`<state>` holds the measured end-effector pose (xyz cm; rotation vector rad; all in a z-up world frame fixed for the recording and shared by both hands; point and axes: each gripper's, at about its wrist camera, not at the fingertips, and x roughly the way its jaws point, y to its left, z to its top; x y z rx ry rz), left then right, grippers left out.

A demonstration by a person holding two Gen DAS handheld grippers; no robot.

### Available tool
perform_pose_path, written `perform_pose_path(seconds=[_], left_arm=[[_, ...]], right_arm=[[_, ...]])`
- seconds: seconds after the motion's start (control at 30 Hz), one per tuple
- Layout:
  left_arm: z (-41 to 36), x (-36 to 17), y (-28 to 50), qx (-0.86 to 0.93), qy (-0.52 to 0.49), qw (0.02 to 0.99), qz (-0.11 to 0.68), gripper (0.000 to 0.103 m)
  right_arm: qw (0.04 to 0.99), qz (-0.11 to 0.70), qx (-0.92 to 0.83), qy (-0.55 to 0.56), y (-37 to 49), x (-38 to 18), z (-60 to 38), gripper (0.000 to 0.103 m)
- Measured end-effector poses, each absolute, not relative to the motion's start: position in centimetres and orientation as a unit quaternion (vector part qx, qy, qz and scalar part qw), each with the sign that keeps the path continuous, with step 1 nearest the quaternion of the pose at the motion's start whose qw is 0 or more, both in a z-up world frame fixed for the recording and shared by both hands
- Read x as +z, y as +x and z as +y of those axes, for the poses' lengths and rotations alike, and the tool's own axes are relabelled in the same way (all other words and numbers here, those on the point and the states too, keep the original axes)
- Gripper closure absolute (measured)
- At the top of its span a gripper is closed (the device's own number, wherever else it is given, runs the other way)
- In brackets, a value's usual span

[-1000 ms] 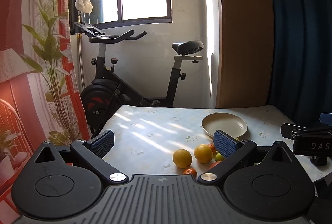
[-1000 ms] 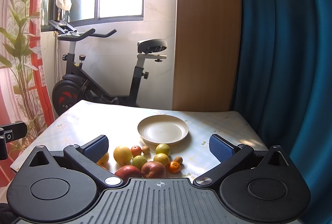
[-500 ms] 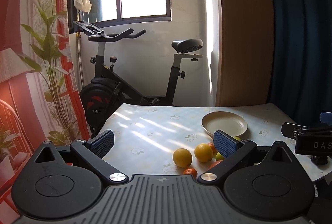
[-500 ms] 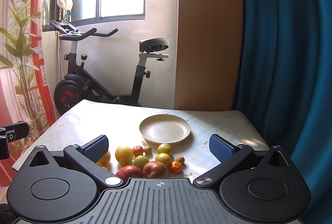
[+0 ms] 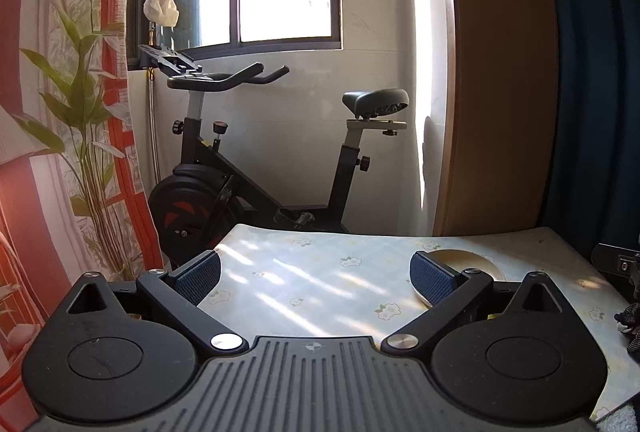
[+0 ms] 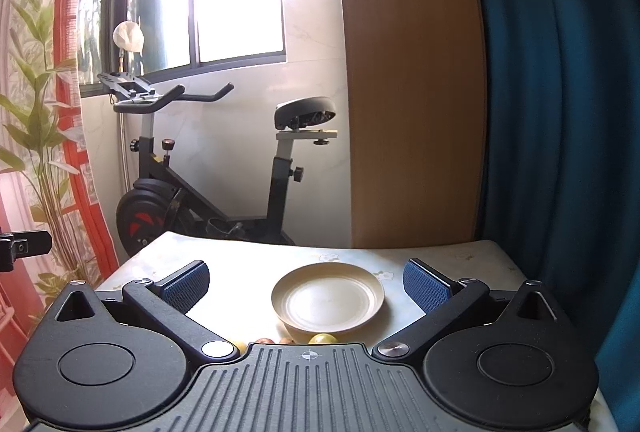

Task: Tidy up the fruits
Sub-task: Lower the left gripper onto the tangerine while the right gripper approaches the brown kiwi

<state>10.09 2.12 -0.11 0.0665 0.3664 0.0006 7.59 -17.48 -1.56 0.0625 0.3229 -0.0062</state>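
An empty cream plate (image 6: 328, 302) sits on the floral-cloth table (image 6: 460, 256). My right gripper (image 6: 306, 282) is open and empty, with the plate between its blue pads. Only the tops of a few fruits show under it: a green-yellow one (image 6: 322, 339), a red one (image 6: 264, 340) and a yellow one (image 6: 239, 345). My left gripper (image 5: 316, 274) is open and empty over bare tablecloth (image 5: 304, 284). Its right pad (image 5: 434, 278) hides part of the plate (image 5: 476, 262). No fruit shows in the left wrist view.
An exercise bike (image 5: 248, 168) stands behind the table's far edge. A red patterned curtain with plant print (image 5: 60, 136) hangs at left, a wooden panel (image 6: 412, 92) and blue curtain (image 6: 560, 112) at right. The right gripper's body (image 5: 616, 264) shows at the left view's right edge.
Both grippers have moved forward over the table. The fruits have slipped below the left view and almost wholly under the right gripper's body. The plate now looks nearer. Jaws unchanged.
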Motion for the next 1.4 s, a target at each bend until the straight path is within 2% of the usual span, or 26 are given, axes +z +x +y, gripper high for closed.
perform_pose_path(seconds=[0.1,0.27,0.43,0.83,1.13,1.33,1.4], left_arm=[[2.5,-1.5,11.2,-0.023,0.02,0.985,0.168,0.003],[1.7,-4.1,12.6,-0.038,0.061,0.984,0.166,0.003],[2.1,-6.1,13.8,-0.043,0.045,0.985,0.164,0.003],[3.5,-10.9,17.1,-0.036,0.039,0.957,0.286,0.006],[3.8,-13.7,18.5,-0.027,0.013,0.945,0.325,0.006],[4.1,-15.8,18.9,-0.049,-0.024,0.929,0.367,0.02],[3.9,-16.2,18.7,-0.058,-0.019,0.928,0.369,0.028]], right_arm=[[0.984,0.174,-0.022,0.001,9.6,-3.4,-17.0,0.0],[0.98,0.193,-0.017,0.035,12.2,-7.0,-16.9,0.0],[0.976,0.215,-0.008,0.024,13.6,-10.2,-15.5,0.0],[0.964,0.264,-0.009,0.001,15.8,-12.9,-16.6,0.0],[0.959,0.282,-0.013,0.002,15.9,-15.3,-17.5,0.0],[0.961,0.277,-0.004,0.003,15.5,-16.7,-17.9,0.001],[0.96,0.28,0.007,0.014,15.5,-16.9,-18.2,0.004]])
